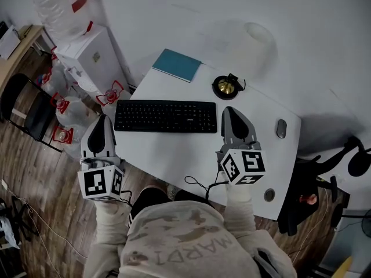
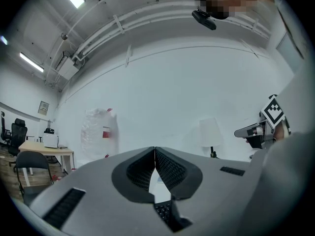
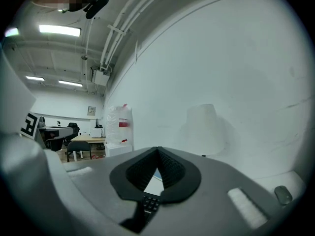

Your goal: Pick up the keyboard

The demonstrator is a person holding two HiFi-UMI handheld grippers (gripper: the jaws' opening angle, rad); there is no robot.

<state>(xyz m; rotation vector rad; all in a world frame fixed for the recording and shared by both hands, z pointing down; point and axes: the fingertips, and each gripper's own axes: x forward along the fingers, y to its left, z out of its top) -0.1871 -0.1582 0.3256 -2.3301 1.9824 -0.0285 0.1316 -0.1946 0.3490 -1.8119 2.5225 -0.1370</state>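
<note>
The flat black rectangular keyboard [image 1: 166, 116] is lying untouched across the white table [image 1: 174, 155]; the grey left gripper [image 1: 103, 120] is hovering off its left end, jaws pressed together on nothing; the grey right gripper [image 1: 229, 112] is sitting just beside its right end, likewise closed and empty. The 2 shut tips are risking shoving the board aside instead of clamping it; whether either tip is touching it is hard to make out.

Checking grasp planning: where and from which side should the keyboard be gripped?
Likely its two short ends, one gripper each, level from either side: the keyboard lies flat, long and thin, and the left gripper and right gripper flank those ends.
</note>
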